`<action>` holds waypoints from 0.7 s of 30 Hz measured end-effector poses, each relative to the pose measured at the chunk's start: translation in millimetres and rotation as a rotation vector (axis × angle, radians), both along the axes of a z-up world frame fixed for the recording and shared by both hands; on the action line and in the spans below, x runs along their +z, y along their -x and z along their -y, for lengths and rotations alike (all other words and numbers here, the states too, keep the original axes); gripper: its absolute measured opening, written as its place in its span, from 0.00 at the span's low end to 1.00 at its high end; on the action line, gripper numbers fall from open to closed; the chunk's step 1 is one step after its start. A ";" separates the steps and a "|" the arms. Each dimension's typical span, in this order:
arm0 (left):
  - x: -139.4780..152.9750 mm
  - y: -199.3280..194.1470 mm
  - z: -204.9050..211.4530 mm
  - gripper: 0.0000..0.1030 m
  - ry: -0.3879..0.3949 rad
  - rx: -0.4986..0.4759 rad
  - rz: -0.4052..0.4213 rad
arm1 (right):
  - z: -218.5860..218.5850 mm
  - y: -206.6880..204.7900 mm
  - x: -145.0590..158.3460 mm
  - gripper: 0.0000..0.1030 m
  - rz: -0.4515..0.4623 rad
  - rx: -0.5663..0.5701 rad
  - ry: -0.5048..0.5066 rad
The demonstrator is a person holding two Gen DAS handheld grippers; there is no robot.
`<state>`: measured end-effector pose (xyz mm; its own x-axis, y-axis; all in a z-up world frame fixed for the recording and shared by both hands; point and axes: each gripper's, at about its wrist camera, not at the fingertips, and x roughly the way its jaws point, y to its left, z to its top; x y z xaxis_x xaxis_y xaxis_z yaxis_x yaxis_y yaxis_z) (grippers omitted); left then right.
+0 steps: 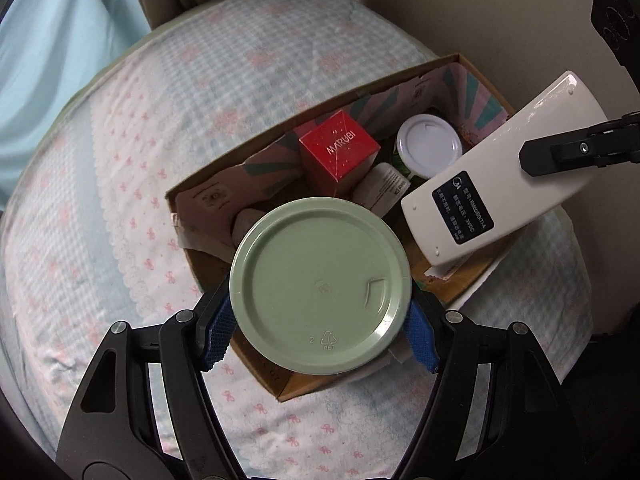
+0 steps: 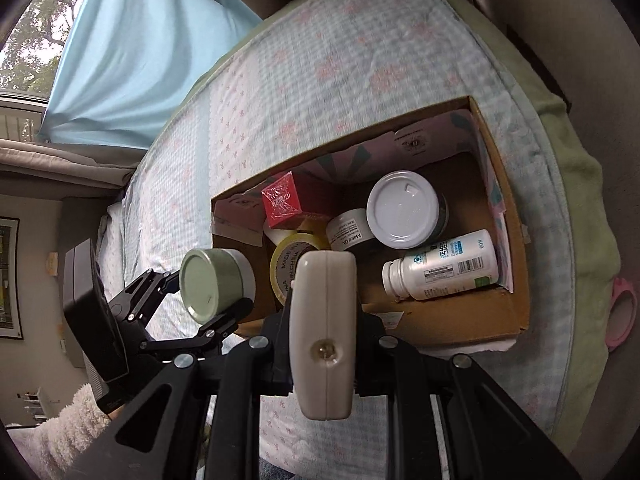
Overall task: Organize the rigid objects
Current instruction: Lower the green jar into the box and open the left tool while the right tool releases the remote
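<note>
Both hands were loaded over the cardboard box (image 2: 460, 320), which sat on the bed (image 1: 120, 160). The left hand-held gripper (image 1: 320, 334) was clamped across a green-lidded jar (image 1: 320, 284), its blue pads (image 1: 218, 332) pressed to the jar's sides, and hung above the near-left corner of the box. The right hand-held gripper (image 2: 322, 316) was squeezed down narrow on a white remote control (image 2: 322, 332), poised over the box's near edge, beside the jar.

This looked like the drop-off step: two rigid items being delivered into the box together. Already inside it lay a red carton (image 2: 282, 200), a white-lidded jar (image 2: 402, 210), a pill bottle (image 2: 440, 266) on its side against the near wall, a small white tube (image 2: 348, 232) and a roll of tape (image 2: 292, 260). The next move, by my reckoning, called for lowering each item into a free patch of the box floor, the far-right corner looking barest, before letting go, and for keeping the two grippers from clashing.

The jar's body was hidden under its own lid from the left wrist camera. The remote's button face was turned away. What lay beneath the tape was impossible to tell.
</note>
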<state>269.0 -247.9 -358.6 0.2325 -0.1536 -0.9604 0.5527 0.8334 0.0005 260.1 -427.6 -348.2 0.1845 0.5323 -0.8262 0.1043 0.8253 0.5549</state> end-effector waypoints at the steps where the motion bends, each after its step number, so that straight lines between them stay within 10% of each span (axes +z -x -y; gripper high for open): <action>1: -6.0 -2.7 2.6 0.67 -0.008 -0.001 -0.010 | 0.1 -1.9 -5.3 0.18 -0.006 0.011 -0.015; 7: -27.5 -15.5 15.0 0.67 -0.036 -0.011 -0.063 | 5.6 -12.1 -27.2 0.19 -0.036 0.068 -0.085; 8: -30.7 -16.5 16.7 0.68 -0.053 -0.005 -0.068 | 5.7 -14.4 -29.4 0.29 -0.039 0.079 -0.081; 11: -31.6 -16.8 14.0 1.00 -0.050 0.014 -0.073 | 11.7 -19.8 -27.0 1.00 -0.020 0.056 0.096; 21: -17.5 -14.2 -3.1 1.00 -0.028 0.020 -0.064 | 19.3 -17.4 -10.3 1.00 0.078 0.035 0.272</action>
<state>283.1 -244.8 -376.1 0.1730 -0.1225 -0.9773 0.5358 0.8443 -0.0110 277.4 -446.9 -358.5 0.2390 0.2999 -0.9236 0.0390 0.9474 0.3177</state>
